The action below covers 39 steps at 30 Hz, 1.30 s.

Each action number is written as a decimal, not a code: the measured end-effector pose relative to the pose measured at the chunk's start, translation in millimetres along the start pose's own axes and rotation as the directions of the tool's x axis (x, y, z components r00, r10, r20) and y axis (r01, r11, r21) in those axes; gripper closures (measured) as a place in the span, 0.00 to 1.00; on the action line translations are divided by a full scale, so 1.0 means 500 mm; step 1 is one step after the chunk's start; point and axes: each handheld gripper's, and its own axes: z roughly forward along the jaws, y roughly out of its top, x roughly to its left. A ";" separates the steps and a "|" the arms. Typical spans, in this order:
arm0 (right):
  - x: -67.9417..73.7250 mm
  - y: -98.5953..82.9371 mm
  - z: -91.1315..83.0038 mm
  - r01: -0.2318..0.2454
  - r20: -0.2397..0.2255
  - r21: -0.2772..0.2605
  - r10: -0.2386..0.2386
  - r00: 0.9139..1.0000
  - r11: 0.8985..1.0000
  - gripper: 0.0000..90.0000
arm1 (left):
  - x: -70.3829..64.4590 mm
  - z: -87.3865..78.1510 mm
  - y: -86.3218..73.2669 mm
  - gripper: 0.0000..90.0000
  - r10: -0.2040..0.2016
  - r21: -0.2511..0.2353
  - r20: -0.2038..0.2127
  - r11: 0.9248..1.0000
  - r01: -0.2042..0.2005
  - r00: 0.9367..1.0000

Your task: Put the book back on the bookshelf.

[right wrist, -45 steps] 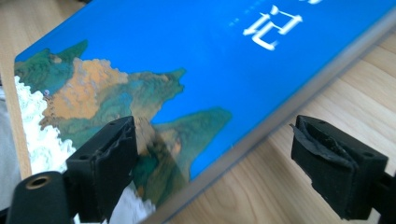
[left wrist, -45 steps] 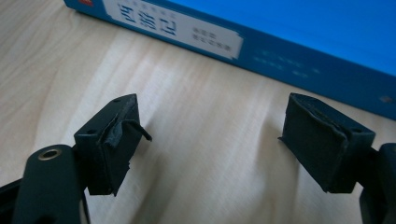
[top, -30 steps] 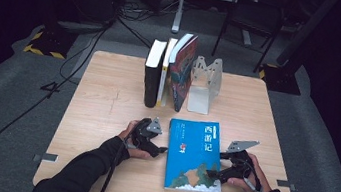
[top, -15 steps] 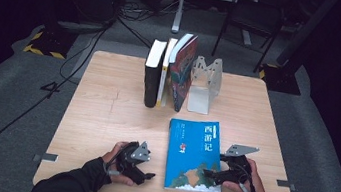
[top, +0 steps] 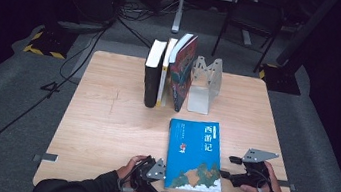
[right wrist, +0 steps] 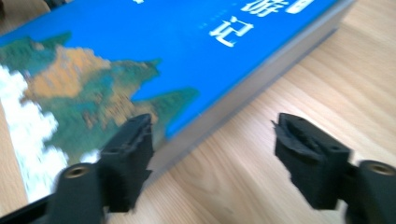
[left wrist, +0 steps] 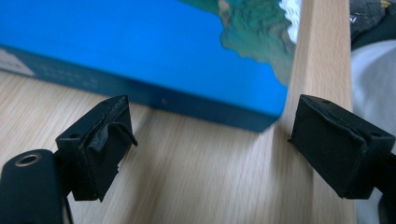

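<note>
We've got both grippers parked low in the frame flanking the blue book (top: 196, 154): left gripper (top: 162, 182) at its lower-left corner, right gripper (top: 225, 167) by its right edge, each with jaws spread wide and nothing between them, neither touching the cover that we can tell. The book lies flat on the table (top: 105, 117) at lower centre, well apart from the row of upright books (top: 168, 70) and the metal bookend (top: 205, 84) at upper centre. We read this as the approach step; next move calls for closing on the book's edges from both sides and lifting it.
</note>
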 end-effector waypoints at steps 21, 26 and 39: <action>0.022 -0.009 0.032 0.138 -0.049 0.095 -0.133 0.990 0.986 0.33 | 0.064 -0.021 -0.015 0.07 -0.066 0.032 -0.071 0.997 0.068 0.995; 0.038 -0.001 0.050 0.139 -0.039 0.069 -0.137 0.990 0.988 0.32 | 0.101 -0.035 -0.029 0.05 -0.107 0.034 -0.112 0.993 0.111 0.988; 0.080 0.042 0.072 0.121 0.077 -0.004 -0.121 0.990 0.993 0.29 | 0.186 -0.059 -0.053 0.01 -0.175 0.054 -0.148 0.981 0.185 0.973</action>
